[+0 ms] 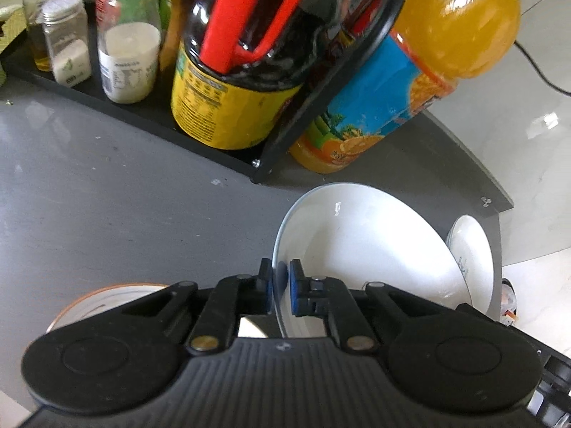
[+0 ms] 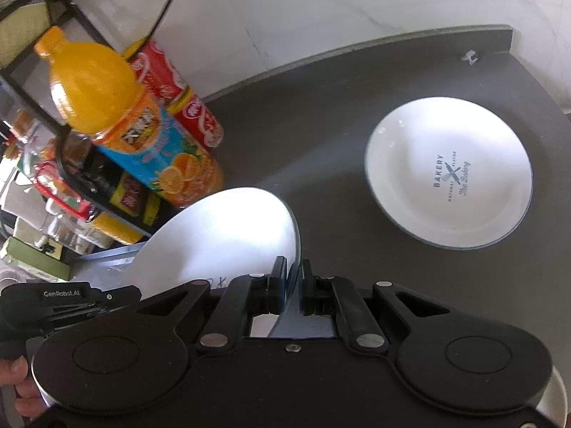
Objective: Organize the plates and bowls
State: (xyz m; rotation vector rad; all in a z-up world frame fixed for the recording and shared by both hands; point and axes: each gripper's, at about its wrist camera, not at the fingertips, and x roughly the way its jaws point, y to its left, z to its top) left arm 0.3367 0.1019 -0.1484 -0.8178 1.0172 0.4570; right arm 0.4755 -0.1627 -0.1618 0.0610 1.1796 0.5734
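A plain white plate is held tilted above the dark grey table. My left gripper is shut on its left rim, blue pads on both faces. In the right wrist view the same plate shows its underside, and my right gripper is shut on its near rim. The left gripper's body shows at that plate's left side. A second white plate with "BAKERY" print lies flat on the table to the right; its edge shows behind the held plate.
A black rack holds a dark sauce bottle and spice jars. An orange juice bottle and red cans stand beside it. An orange-rimmed dish lies under my left gripper. The table edge is close on the right.
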